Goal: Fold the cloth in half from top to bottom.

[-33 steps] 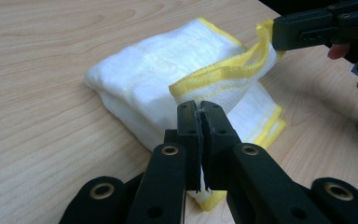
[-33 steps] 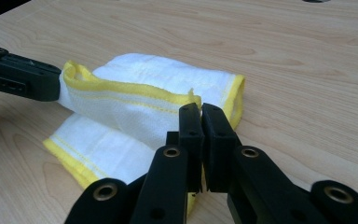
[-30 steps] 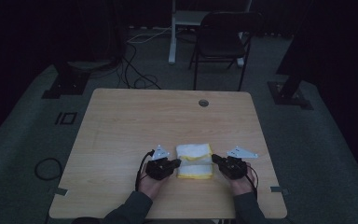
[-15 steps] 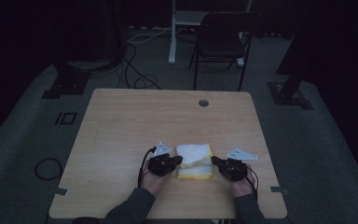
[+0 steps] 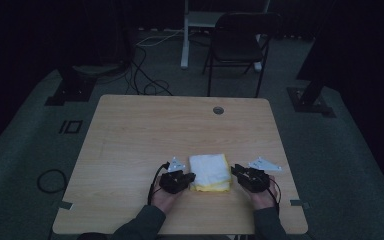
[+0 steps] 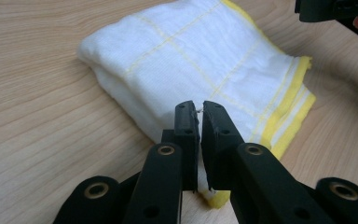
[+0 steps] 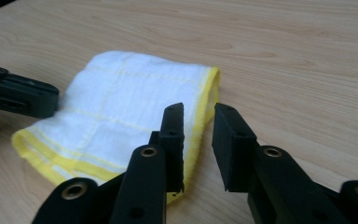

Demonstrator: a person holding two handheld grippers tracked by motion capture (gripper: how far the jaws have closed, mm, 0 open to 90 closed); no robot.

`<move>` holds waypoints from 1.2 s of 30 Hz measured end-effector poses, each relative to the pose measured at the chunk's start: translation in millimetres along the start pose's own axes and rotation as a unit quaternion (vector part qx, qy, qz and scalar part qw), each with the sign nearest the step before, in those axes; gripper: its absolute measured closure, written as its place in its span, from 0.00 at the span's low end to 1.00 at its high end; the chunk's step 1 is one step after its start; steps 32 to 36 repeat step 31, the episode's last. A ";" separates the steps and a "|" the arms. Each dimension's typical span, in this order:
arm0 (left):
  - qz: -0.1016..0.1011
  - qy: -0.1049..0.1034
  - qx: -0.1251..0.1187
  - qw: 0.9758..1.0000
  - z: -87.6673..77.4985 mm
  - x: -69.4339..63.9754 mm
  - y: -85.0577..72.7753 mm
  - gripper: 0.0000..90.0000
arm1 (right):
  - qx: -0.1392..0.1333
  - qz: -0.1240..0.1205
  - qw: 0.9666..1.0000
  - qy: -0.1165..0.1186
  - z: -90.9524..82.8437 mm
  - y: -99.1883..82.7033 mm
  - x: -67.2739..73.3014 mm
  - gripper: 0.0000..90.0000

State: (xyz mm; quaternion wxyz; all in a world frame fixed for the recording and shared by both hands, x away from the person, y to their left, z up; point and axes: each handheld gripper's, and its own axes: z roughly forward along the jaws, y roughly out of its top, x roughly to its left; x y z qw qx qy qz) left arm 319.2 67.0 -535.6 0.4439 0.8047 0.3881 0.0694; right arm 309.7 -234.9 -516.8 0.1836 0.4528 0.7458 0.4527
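Since the left claw (image 6: 199,106) is pinching just a thread of the folded cloth (image 5: 209,171) near the table's (image 5: 130,140) front edge and the right claw (image 7: 197,112) sits spread, lifting might slip or unfold unevenly.

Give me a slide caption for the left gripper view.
Left hand-held gripper pinching the edge of a folded white-and-yellow cloth on a wooden table.

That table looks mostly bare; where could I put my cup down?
The table is free from the folded cloth back to the cable hole, and along its left side. The near edge is crowded: the left hand-held gripper and right hand-held gripper flank the cloth.
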 end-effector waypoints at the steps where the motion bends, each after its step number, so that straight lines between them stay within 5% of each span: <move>1: 0.002 0.001 0.000 1.000 -1.1 0.7 -0.2 0.94 | 0.000 -0.002 1.000 -0.003 0.6 -0.2 -1.2 0.80; 12: 0.004 0.050 -0.017 0.999 -23.3 21.5 -5.1 0.88 | 0.023 -0.006 0.999 -0.045 8.3 -5.2 -16.6 0.74; 21: -0.006 0.108 0.003 0.994 -32.5 45.5 -11.5 0.77 | 0.036 0.015 0.998 -0.056 14.8 -10.1 -31.1 0.70; 36: -0.014 0.123 -0.004 0.992 -38.4 54.6 -11.9 0.71 | 0.035 0.016 0.997 -0.065 14.4 -10.5 -35.8 0.68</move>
